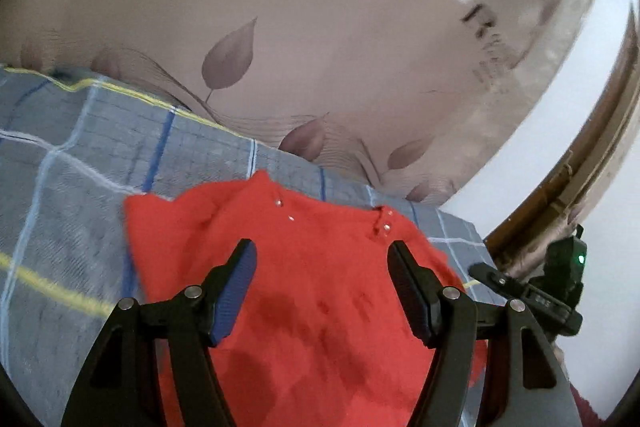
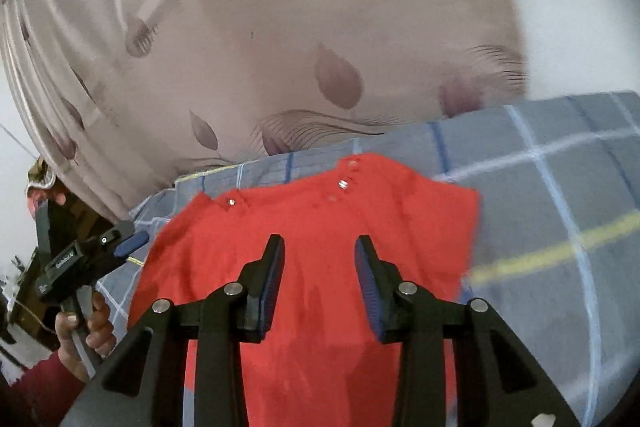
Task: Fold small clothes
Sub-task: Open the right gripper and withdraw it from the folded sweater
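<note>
A small red knit top [image 1: 320,287] with metal snaps at the neckline lies spread on a blue plaid bed cover [image 1: 80,179]. In the left wrist view my left gripper [image 1: 322,253] hovers over its middle, jaws wide open, nothing between the blue pads. My right gripper [image 1: 500,279] shows at the garment's right edge. In the right wrist view the same red top [image 2: 320,219] lies below my right gripper [image 2: 320,247], which stands open with a narrower gap and empty pads. The left gripper [image 2: 128,233] is at the top's left edge, held by a hand [image 2: 86,327].
A beige curtain [image 1: 320,47] with a leaf print hangs right behind the bed. A wooden frame [image 1: 580,195] and white wall stand at the right of the left wrist view. The plaid cover [image 2: 560,227] extends to the right of the garment. A dark red sleeve [image 2: 36,387] is at lower left.
</note>
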Available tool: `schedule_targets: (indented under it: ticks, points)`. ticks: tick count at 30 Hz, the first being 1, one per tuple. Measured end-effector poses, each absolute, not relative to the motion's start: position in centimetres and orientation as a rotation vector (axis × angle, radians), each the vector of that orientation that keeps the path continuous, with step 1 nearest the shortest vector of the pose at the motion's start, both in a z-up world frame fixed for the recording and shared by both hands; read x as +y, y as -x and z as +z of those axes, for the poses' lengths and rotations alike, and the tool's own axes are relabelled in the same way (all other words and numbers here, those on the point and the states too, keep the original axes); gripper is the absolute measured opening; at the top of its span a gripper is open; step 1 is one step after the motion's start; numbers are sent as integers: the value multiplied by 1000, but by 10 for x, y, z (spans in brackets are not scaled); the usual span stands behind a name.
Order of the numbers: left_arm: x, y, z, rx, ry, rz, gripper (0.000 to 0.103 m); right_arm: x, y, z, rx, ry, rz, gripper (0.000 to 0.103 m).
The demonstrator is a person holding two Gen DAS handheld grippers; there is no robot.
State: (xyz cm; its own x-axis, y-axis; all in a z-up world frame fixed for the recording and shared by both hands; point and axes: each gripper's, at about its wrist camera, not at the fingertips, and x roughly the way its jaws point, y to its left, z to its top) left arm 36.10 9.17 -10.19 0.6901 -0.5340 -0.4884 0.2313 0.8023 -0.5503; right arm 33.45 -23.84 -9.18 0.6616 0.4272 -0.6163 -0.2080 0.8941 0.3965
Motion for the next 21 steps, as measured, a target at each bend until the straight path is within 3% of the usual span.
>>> schedule_targets:
  ticks: [4, 6, 7, 12, 14, 18, 21]
  points:
    - [109, -390, -127, 753, 545, -362, 68, -244, -379, -124, 898, -290, 269, 32]
    - [120, -396, -139, 776, 562, -311, 68, -250, -384, -138, 925, -278, 223, 15]
    - [127, -397, -145, 789, 556, -267, 68, -255, -384, -139, 918, -273, 192, 0]
    - [151, -392, -150, 776, 630, -203, 68, -263, -371, -134, 897, -312, 171, 0]
    - [158, -384, -147, 755, 658, -212, 68, -264, -352, -122, 836, -320, 169, 11]
    - [168, -355, -136, 708, 609, -174, 68, -266, -301, -105, 760, -292, 166, 15]
    - [170, -333, -135, 719, 552, -167, 68, -269, -271, -105, 762, -218, 118, 24]
